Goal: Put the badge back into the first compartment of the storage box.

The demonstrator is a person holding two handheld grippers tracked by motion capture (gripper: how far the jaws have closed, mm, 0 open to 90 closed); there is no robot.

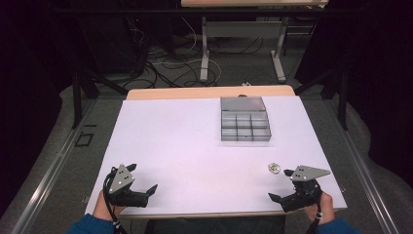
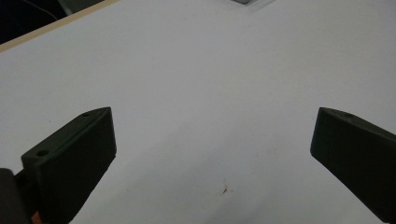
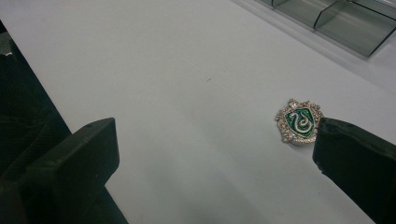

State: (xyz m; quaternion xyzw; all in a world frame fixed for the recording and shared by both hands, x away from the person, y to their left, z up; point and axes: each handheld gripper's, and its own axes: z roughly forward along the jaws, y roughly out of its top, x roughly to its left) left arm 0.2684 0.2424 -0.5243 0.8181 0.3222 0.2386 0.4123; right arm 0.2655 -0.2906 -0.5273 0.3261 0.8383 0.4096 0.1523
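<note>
Both grippers (image 1: 144,187) (image 1: 281,185) gape empty over white table (image 1: 195,146); dark room, cabled floor (image 1: 165,63).

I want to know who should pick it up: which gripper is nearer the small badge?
The right gripper: the badge lies just beyond its open jaws, while the left gripper sits far across the table.

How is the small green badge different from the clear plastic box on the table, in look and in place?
The badge is small, flat and shield-shaped, green with a silvery rim and a snake figure; the compartment box is much larger, rectangular, clear and divided into cells. The badge lies near the table's front edge, close to the right hand-held gripper; the box sits farther back, apart from both hand-held grippers. Both rest on the white table top, untouched.
</note>
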